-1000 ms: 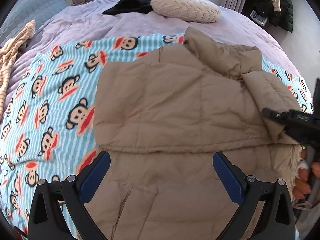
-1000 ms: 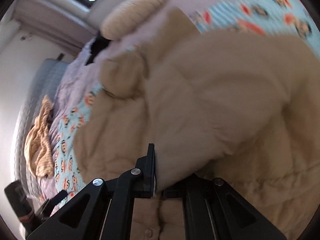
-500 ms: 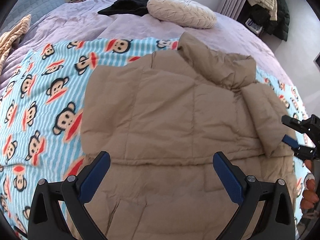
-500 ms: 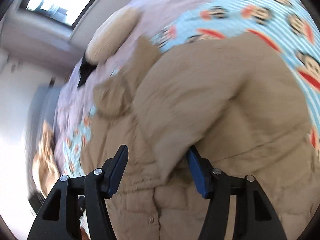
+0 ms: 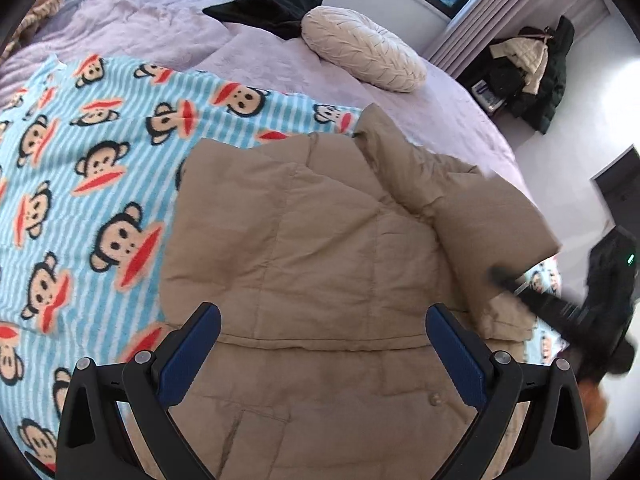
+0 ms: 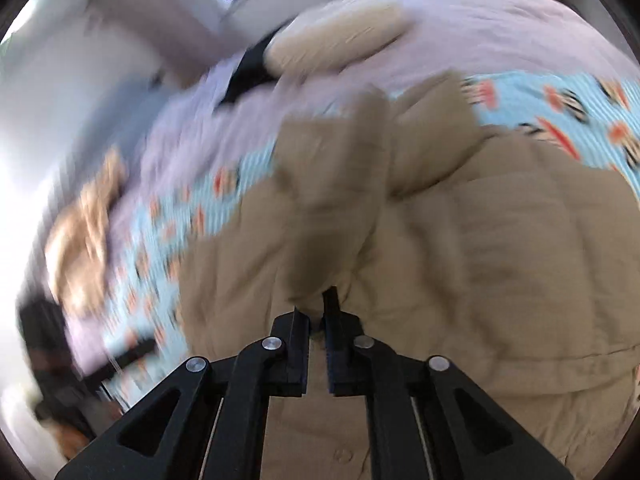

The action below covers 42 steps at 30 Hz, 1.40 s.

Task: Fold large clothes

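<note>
Since the earlier frames the right gripper point(image 6: 320, 312) has let go and re-bitten: its jaws have just been closing, and now pinch the cuff end of the tan jacket's sleeve point(image 6: 332, 200), which rises in a blurred ridge ahead of them. The puffer jacket point(image 5: 320, 264) lies on the monkey-print blanket point(image 5: 80, 184), itself spread over the lilac bedspread point(image 5: 160, 28); its collar points toward the round cream cushion point(image 5: 360, 54). The left gripper point(image 5: 322, 354) hovers spread wide above the jacket's body, holding nothing; both views have shifted a little over the bed. Judging by this, the step in hand is folding the right sleeve inward across the jacket; next, the sleeve likely needs carrying over the chest and laying flat, with the left gripper free to steady the body; a dark garment point(image 5: 264, 8) sits beyond the cushion.
</note>
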Motion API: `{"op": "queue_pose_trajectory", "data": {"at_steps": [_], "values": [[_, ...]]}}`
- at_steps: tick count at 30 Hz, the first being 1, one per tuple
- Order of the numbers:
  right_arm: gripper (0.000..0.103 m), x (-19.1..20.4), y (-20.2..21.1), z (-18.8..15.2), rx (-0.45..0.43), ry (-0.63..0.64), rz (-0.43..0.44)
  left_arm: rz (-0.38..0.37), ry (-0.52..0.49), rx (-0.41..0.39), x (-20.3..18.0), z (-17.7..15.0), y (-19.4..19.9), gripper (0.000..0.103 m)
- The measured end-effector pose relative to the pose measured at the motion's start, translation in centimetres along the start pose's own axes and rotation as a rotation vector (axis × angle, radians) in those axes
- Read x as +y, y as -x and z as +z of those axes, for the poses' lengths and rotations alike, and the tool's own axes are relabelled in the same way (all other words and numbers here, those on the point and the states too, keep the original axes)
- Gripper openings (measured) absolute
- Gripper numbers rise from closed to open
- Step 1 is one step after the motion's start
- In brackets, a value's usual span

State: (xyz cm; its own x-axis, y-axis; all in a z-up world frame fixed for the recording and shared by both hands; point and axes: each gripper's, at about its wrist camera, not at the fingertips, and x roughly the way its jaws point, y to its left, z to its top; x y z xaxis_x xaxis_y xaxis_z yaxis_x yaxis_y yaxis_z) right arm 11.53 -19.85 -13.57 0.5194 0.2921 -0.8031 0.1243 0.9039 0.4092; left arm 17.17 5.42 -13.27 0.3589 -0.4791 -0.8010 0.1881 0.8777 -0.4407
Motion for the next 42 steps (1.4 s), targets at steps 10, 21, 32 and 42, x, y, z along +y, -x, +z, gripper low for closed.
{"op": "queue_pose_trajectory", "data": {"at_steps": [10, 21, 32, 42], "values": [[0.055, -2.6, 0.8, -6.7, 0.192, 0.004, -0.084, -0.154, 0.073, 0.061, -1.5, 0.1, -2.9, 0.103], [0.055, -24.2, 10.7, -10.2, -0.081, -0.754, -0.034, -0.147, -0.016, 0.215, -5.7, 0.3, -10.3, 0.016], [0.009, -24.4, 6.2, -8.9, -0.06, -0.698, -0.055, -0.023, -0.081, 0.193, -3.5, -1.7, -10.4, 0.014], [0.01, -23.6, 6.4, -8.4, -0.026, -0.669, -0.058, 0.138, -0.085, 0.091, -2.3, -0.1, -5.4, 0.014]]}}
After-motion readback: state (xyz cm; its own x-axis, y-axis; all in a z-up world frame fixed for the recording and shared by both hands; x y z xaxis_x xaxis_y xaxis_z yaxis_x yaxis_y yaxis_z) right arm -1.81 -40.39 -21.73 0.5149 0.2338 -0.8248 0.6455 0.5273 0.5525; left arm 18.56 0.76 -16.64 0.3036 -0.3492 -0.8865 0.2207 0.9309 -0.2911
